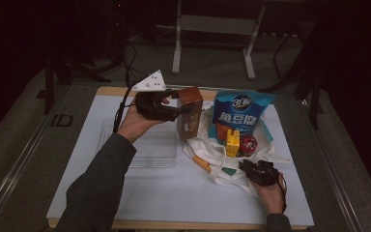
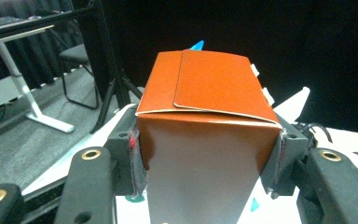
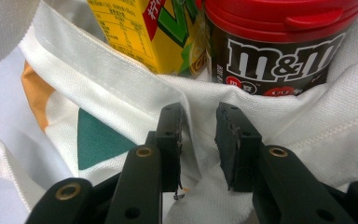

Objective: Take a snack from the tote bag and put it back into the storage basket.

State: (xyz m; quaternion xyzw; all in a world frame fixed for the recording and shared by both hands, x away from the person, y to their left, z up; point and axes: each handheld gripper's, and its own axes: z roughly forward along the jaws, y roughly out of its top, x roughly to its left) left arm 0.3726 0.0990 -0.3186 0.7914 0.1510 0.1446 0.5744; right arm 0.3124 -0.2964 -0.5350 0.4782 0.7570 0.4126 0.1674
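My left gripper (image 1: 176,112) is held above the table's back left and is shut on a brown carton (image 1: 189,113) that stands upright in the air beside a white tote bag (image 1: 212,159). In the left gripper view the carton (image 2: 205,93) sits squeezed between both pads of that gripper (image 2: 207,144). A blue snack bag (image 1: 242,112), a yellow juice carton (image 1: 232,143) and a red-lidded M&M's jar (image 1: 248,144) sit in the tote. My right gripper (image 1: 252,170) pinches the tote's near rim. A fold of white cloth (image 3: 196,140) fills the gap of my right gripper (image 3: 198,123), below the jar (image 3: 279,51) and the juice carton (image 3: 144,32).
A clear plastic tray (image 1: 149,147) lies on the white tabletop (image 1: 174,193), under my left forearm. A white desk frame (image 1: 212,29) stands on the floor behind the table. Dark surroundings lie to both sides.
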